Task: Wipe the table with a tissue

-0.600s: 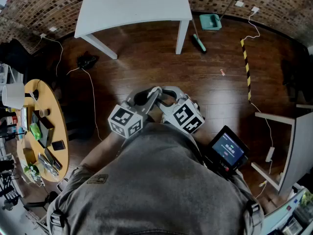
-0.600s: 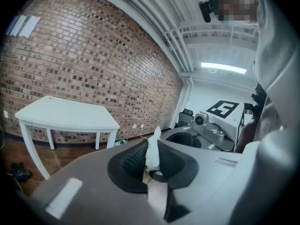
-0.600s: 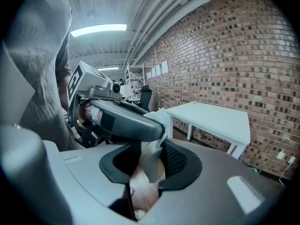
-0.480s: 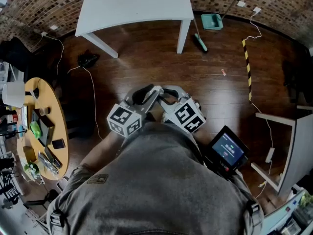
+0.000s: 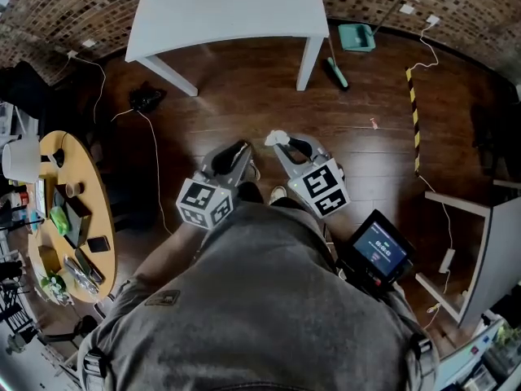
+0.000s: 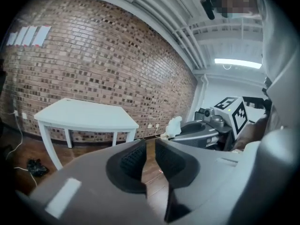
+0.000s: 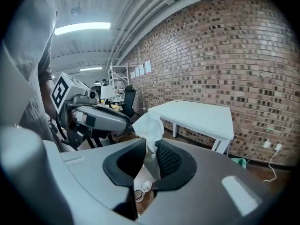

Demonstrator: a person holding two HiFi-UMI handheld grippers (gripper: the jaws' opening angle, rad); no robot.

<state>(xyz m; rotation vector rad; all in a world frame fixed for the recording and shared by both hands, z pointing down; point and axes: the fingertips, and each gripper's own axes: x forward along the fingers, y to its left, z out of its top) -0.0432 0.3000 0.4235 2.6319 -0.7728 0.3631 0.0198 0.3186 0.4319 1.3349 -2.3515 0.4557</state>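
A crumpled white tissue is pinched between the pads of the right tool, with its loose end sticking up past the tips. In the head view it is carried above the dark wooden floor, well short of the near edge of the white worktop, which is set against the brick wall. The left tool is held near the right one, its jaws parted by a narrow gap with nothing between them. A teal dustpan is seen on the floor beyond the worktop's right corner.
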